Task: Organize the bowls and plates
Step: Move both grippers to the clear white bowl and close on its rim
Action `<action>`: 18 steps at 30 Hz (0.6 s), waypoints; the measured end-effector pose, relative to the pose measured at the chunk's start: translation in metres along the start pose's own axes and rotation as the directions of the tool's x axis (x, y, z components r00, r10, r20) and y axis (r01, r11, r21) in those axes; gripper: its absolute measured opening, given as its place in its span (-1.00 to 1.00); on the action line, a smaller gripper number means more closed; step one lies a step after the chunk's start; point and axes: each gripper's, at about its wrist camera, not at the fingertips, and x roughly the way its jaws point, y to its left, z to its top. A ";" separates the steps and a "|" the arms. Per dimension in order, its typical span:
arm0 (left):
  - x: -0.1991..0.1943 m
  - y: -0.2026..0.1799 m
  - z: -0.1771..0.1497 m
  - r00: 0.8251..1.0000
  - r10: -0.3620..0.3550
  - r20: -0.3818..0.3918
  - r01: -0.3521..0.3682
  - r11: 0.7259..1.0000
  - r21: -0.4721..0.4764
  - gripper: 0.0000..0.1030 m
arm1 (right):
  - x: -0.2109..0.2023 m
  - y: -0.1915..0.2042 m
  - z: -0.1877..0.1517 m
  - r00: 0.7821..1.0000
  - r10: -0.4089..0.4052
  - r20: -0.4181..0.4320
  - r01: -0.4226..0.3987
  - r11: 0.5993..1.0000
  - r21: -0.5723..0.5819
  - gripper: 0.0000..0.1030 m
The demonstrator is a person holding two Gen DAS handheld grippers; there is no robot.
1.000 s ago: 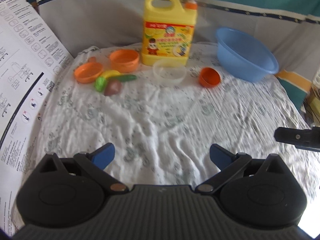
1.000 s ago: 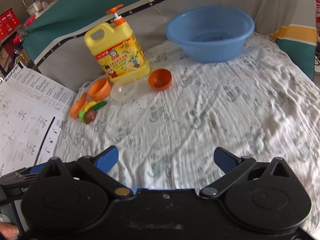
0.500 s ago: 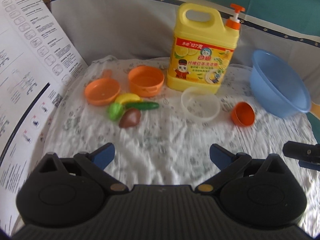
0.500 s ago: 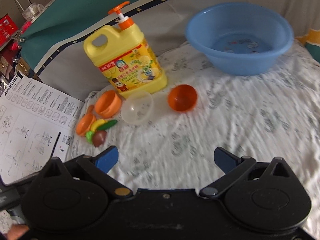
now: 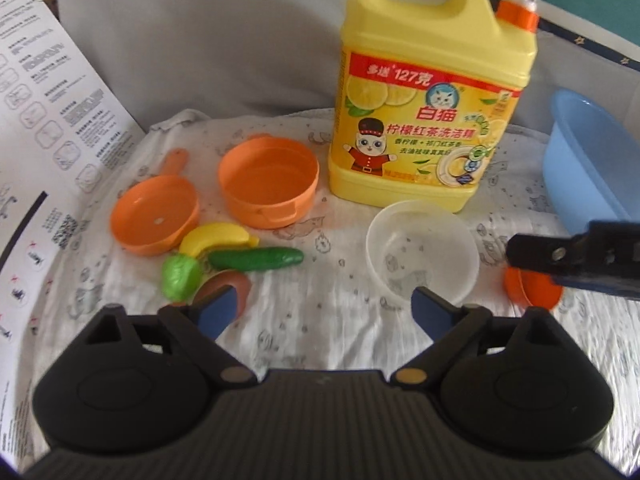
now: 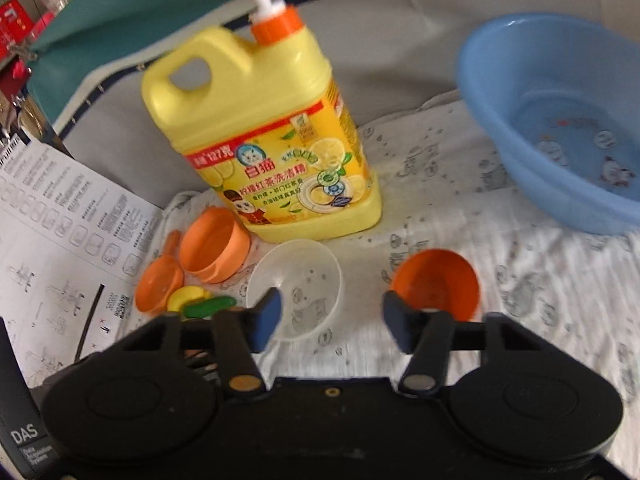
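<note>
Both claws are in the approach step, their jaws just narrowing around nothing: the left claw (image 5: 320, 310) nears the clear plastic bowl (image 5: 423, 254) before the detergent jug (image 5: 430, 92), while the right claw (image 6: 330, 318) must advance and straddle the orange bowl (image 6: 438, 284).

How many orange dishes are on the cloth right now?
3: a handled pan at left, a pot beside the detergent jug, and a small bowl right of the clear bowl.

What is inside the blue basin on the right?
The blue basin holds no dishes; only small printed figures show on its bottom. The picture's right edge cuts off its far part.
</note>
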 end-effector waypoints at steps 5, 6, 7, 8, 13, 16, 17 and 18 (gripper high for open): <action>0.022 0.000 0.010 0.999 -0.043 -0.008 0.043 0.999 -0.033 0.49 | 0.034 0.003 0.008 0.999 -0.009 -0.032 0.009 1.000 -0.023 -0.29; 0.027 -0.001 0.012 0.999 -0.051 -0.016 0.051 0.998 -0.036 0.40 | 0.040 0.003 0.009 0.999 -0.012 -0.039 0.011 1.000 -0.025 -0.33; 0.031 -0.002 0.012 0.998 -0.055 -0.023 0.054 0.998 -0.036 0.35 | 0.046 0.003 0.010 0.999 -0.015 -0.045 0.014 1.000 -0.023 -0.37; 0.035 -0.003 0.013 0.998 -0.060 -0.029 0.059 0.998 -0.034 0.26 | 0.050 0.002 0.010 0.999 -0.017 -0.047 0.016 1.000 -0.021 -0.42; 0.049 -0.005 0.011 0.993 -0.103 -0.059 0.102 0.994 -0.027 -0.36 | 0.068 -0.003 0.008 0.998 -0.016 -0.062 0.016 1.000 0.000 -0.82; 0.053 -0.009 0.006 0.989 -0.131 -0.071 0.131 0.991 -0.010 -0.64 | 0.070 -0.004 0.005 0.998 -0.005 -0.059 0.006 1.000 0.012 -0.86; 0.053 -0.011 0.005 0.988 -0.136 -0.075 0.136 0.991 -0.004 -0.68 | 0.070 -0.004 0.004 0.998 0.003 -0.061 -0.002 1.000 0.019 -0.86; 0.052 -0.012 0.004 0.989 -0.129 -0.076 0.130 0.992 -0.001 -0.68 | 0.069 -0.004 0.003 0.998 0.000 -0.061 0.001 1.000 0.021 -0.86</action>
